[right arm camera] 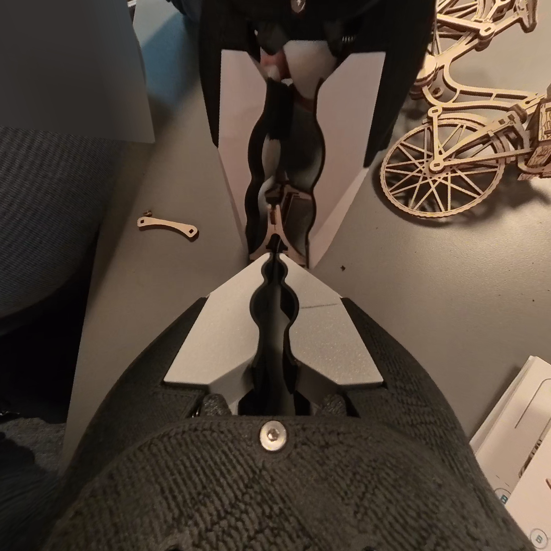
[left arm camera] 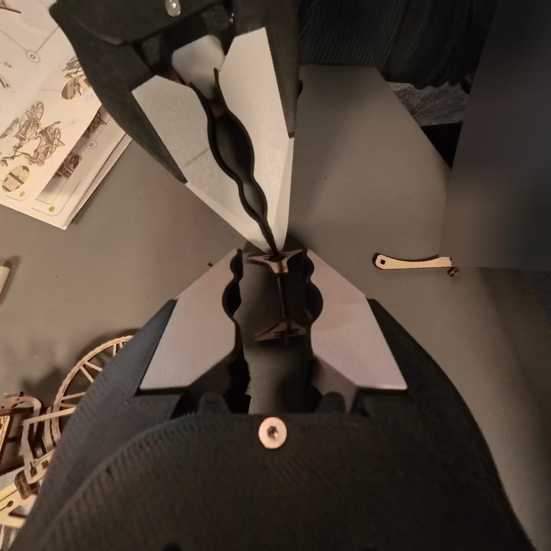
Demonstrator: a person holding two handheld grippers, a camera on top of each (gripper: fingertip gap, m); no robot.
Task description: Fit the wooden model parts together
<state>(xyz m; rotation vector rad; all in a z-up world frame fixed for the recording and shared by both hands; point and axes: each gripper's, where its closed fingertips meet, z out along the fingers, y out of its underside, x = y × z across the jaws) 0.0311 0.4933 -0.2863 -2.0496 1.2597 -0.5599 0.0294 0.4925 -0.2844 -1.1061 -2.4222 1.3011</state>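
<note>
My left gripper (left arm camera: 272, 261) is shut on a small wooden part (left arm camera: 280, 298), two flat end plates joined by a thin spine, held lengthwise between its white pads. The part also shows in the right wrist view (right arm camera: 275, 214), between the left fingers (right arm camera: 343, 134) that come from the top. My right gripper (right arm camera: 275, 257) faces it tip to tip and is shut, with a thin dark-edged piece (right arm camera: 277, 243) at its tips against the part's near end plate. In the left wrist view the right gripper (left arm camera: 272, 249) comes down from the top.
A curved wooden strip (left arm camera: 411, 262) with square holes lies on the grey table (right arm camera: 417, 298); it also shows in the right wrist view (right arm camera: 167, 225). A wooden bicycle model (right arm camera: 447, 155) lies beside the grippers. An instruction sheet (left arm camera: 44, 119) and white booklets (right arm camera: 512, 432) lie nearby. My left and right fingertips are right by each other.
</note>
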